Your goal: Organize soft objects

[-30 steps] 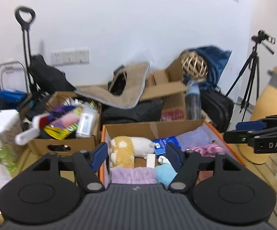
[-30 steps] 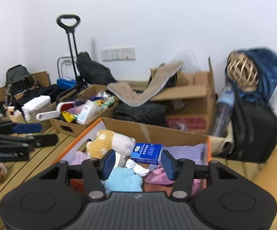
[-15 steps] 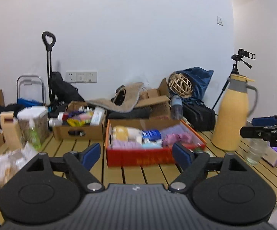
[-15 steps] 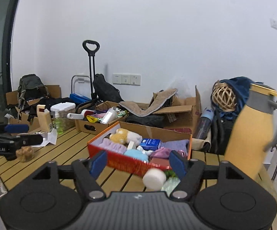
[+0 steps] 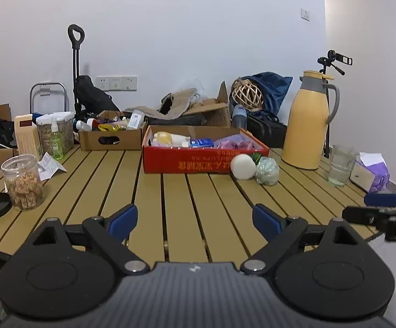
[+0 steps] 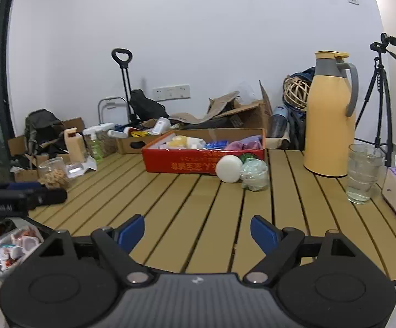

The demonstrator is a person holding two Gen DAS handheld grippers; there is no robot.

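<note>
left gripper (image 5: 195, 218) wide open, nothing between the blue pads, hanging over the near edge of the slatted table (image 5: 176, 191). right gripper (image 6: 198, 228) same: jaws spread wide, empty, at the near table edge, off to the right of the other one.

outward: mid table bare slats. far side, red box (image 5: 198, 161) holds the soft stuff: yellow-white plush (image 5: 170, 138), purple cloth (image 5: 233, 143), a blue packet (image 5: 202, 143) in between. box long axis runs left-right across the table, long printed wall faces the grippers, open top up. plush lies on its side along that same axis, at the left end of the box; which end is its head, can't tell.

two loose items outside the box, touching or just beside its front right corner: white ball (image 6: 228, 168) and a pale green mesh puff (image 6: 254, 174), puff right of the ball, close together. both roundish, no real long axis or pointing direction.

step, my read: between picks, both tools pulled back from the box, most soft items already in. next move likely needs a reach forward-right to ball or puff, closing gently since both squash, then a lift over the box wall. yellow jug (image 6: 330, 117) and glass (image 6: 364, 173) stand near on the right; knock risk.
</note>
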